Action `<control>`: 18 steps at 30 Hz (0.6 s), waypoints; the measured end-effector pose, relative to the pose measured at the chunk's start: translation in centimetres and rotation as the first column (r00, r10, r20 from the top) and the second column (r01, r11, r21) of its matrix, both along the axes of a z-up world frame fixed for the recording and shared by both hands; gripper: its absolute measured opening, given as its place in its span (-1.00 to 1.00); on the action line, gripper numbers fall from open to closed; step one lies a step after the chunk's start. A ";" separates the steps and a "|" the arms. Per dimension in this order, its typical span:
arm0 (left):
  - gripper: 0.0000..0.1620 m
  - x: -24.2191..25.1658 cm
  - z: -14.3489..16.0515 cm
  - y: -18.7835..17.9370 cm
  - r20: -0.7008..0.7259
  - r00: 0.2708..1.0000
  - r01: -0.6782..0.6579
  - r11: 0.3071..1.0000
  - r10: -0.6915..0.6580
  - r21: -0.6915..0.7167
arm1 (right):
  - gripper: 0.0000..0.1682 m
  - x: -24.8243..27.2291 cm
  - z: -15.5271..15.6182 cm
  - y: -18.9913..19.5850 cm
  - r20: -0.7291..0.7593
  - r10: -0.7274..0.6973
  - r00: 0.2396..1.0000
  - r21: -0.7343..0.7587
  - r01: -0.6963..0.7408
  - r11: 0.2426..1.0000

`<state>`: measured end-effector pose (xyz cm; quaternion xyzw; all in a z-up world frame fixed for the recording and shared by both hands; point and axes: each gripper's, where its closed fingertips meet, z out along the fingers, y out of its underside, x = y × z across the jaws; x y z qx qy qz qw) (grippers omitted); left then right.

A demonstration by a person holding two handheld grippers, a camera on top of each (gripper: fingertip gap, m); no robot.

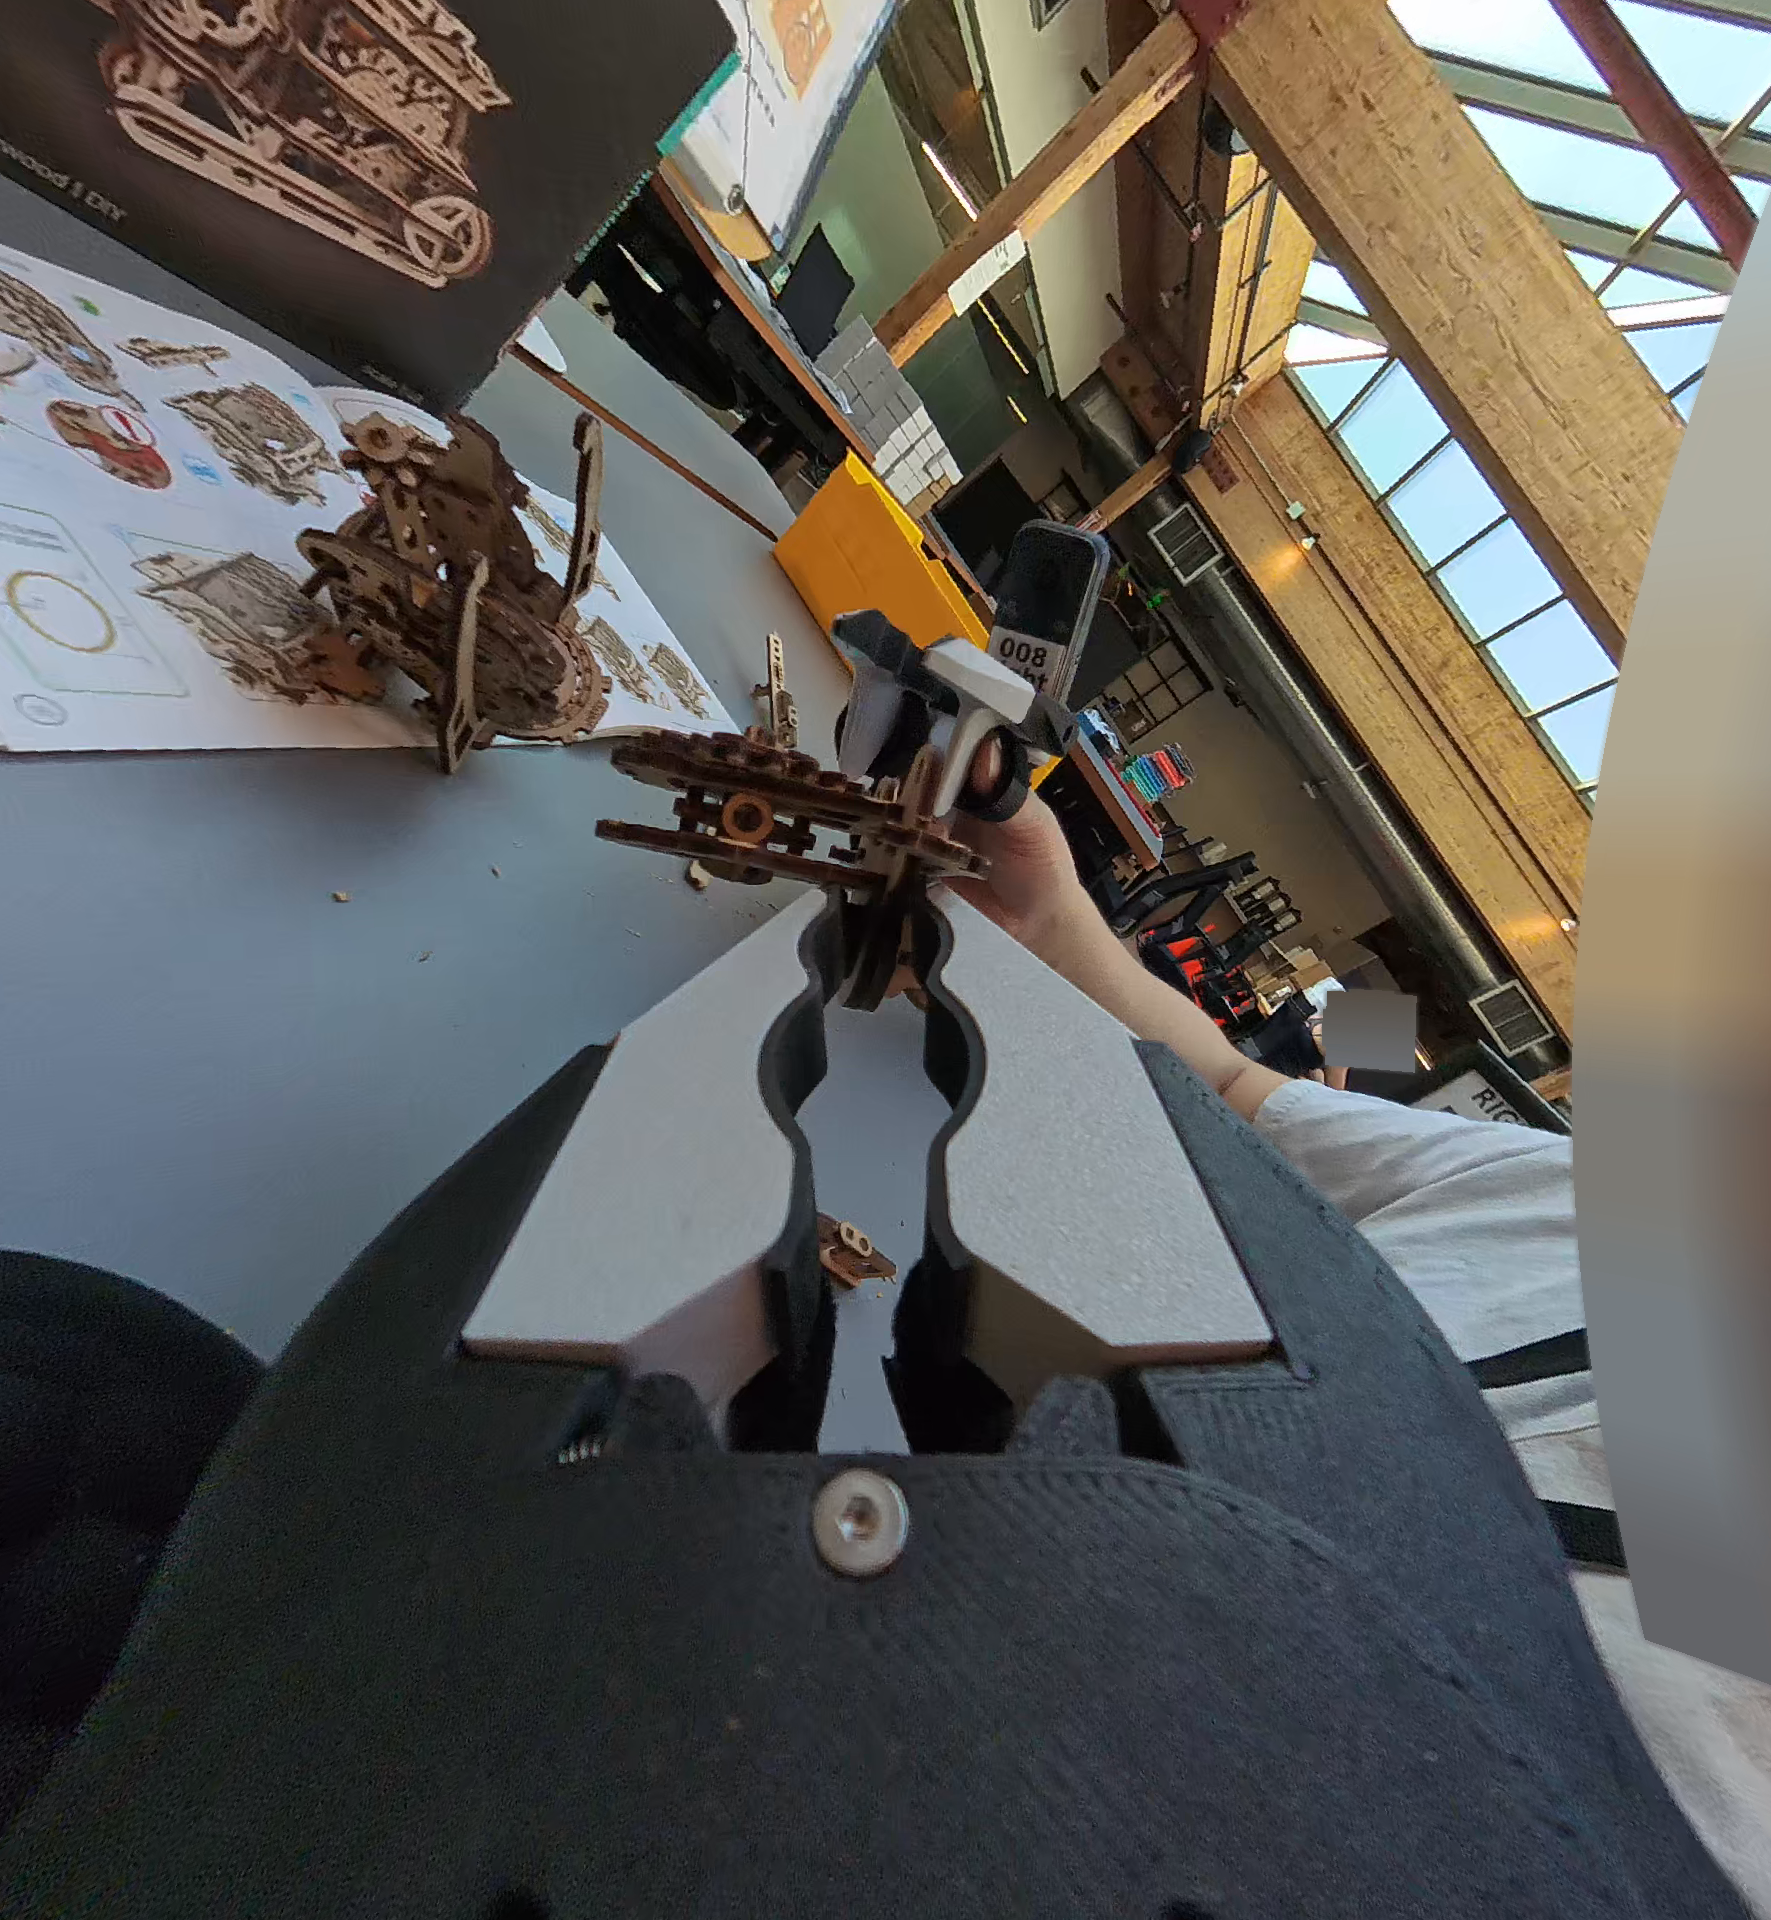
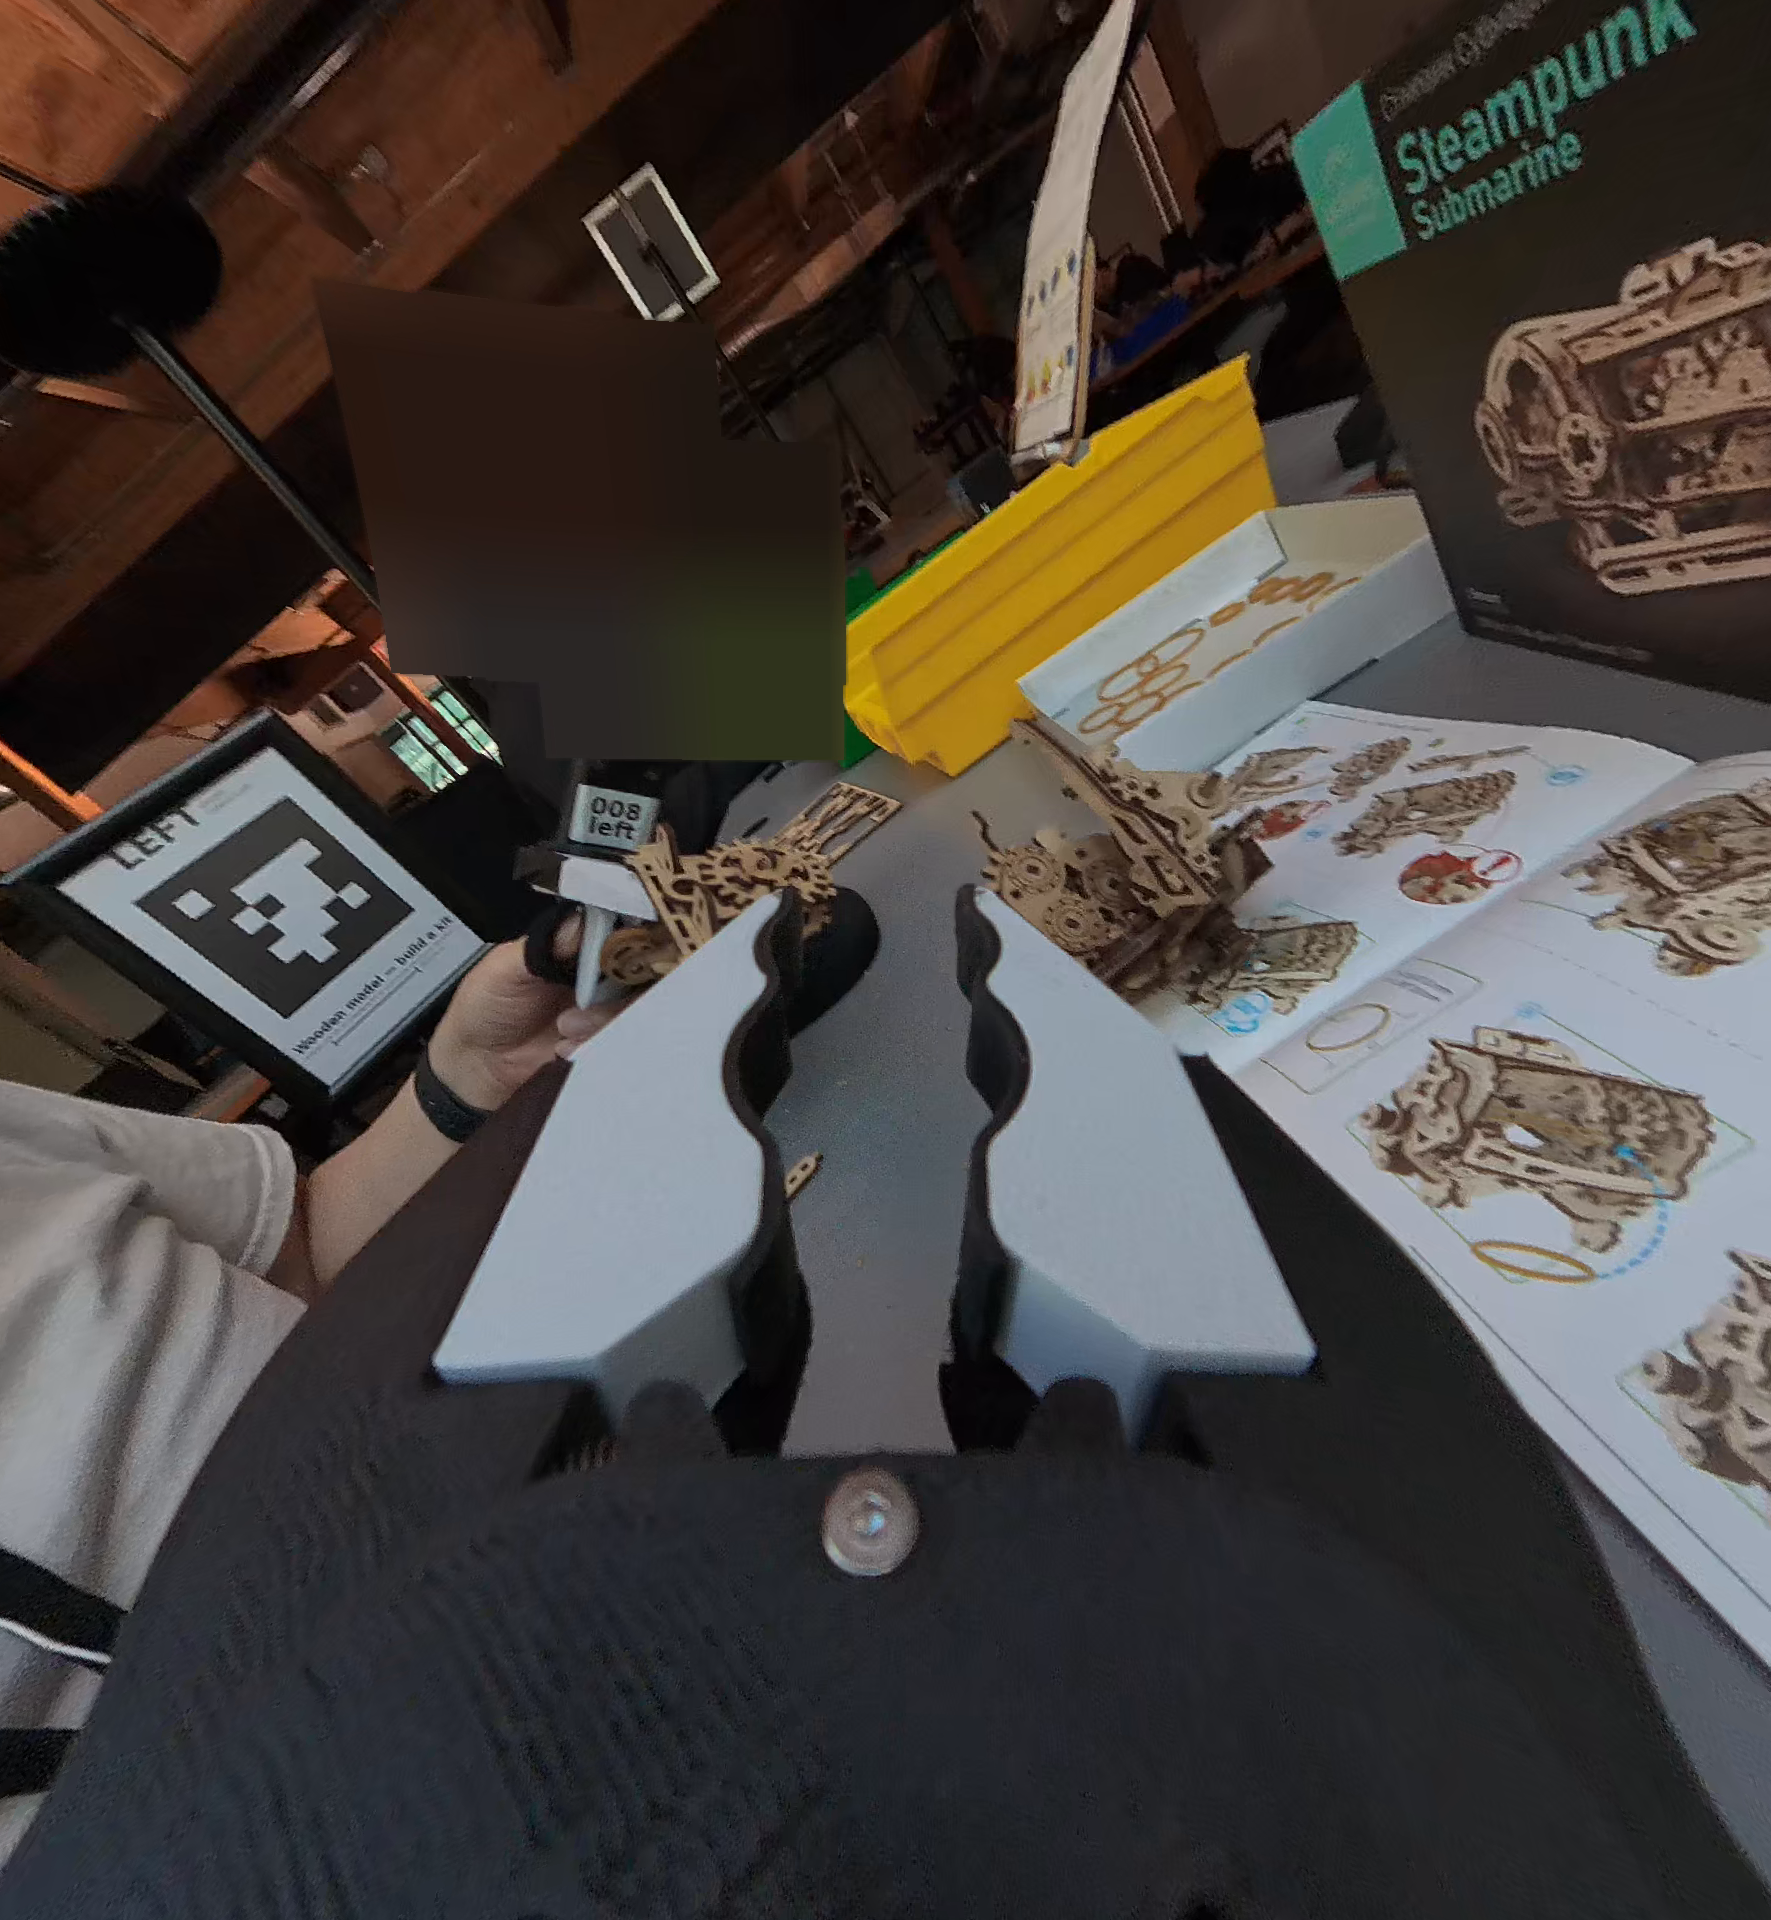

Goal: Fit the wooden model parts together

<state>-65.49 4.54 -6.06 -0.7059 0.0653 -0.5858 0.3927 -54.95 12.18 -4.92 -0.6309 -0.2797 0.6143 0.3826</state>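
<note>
Beyond the left claw (image 1: 876, 961) and to its left, a half-built model (image 1: 445, 603) is standing on an open booklet (image 1: 81, 540), which is lying on the grey surface (image 1: 185, 987). Behind that, a dark box (image 1: 569, 187) is standing upright, and a yellow bin (image 1: 860, 561) is sitting farther out, ahead of the claw's tips. A small loose piece (image 1: 853, 1250) is lying on the surface, showing in the gap between this claw's fingers, and crumbs of wood are lying scattered to the left. The right claw is showing just past the gear part in the left wrist view, close enough to crowd the far side of it.

The left claw is gripping a gear part (image 1: 787, 816) at its tips, holding it lifted off the surface; the part is sticking out ahead and to the left of the tips.

The right claw (image 2: 876, 920) is standing open with nothing between its fingers. The gear part (image 2: 725, 894) is sitting just beyond its left fingertip, partly hidden by that finger, with the person's hand (image 2: 507, 1013) further left. The model (image 2: 1120, 894) is sitting just beyond its right fingertip, on the booklet (image 2: 1483, 1039). A white tray (image 2: 1265, 582) with rings in it, the bin (image 2: 1047, 582) and the box (image 2: 1639, 364) are standing farther ahead and to the right. A framed sign (image 2: 257, 904) is leaning at the far left.
</note>
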 end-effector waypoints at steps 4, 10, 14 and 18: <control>-0.88 -1.6 -0.8 0.3 -0.078 0.996 -0.053 0.999 0.052 -0.008 | -0.71 -1.0 -3.8 1.1 0.262 0.033 0.965 -0.081 -0.012 0.997; -0.88 -1.9 -0.8 0.1 -0.075 0.996 -0.039 0.999 0.038 -0.015 | -0.63 -4.1 -7.3 2.5 0.415 0.034 0.909 -0.199 0.054 0.979; -0.88 -1.9 -1.0 -0.4 -0.069 0.998 -0.014 1.000 0.012 -0.027 | -0.79 -5.3 -7.6 2.9 0.391 0.053 0.919 -0.296 0.071 0.952; -0.88 -2.1 -1.2 -0.7 -0.056 0.998 0.015 1.000 -0.017 -0.027 | -0.94 -5.6 -7.8 3.0 0.373 0.092 0.923 -0.370 0.057 0.927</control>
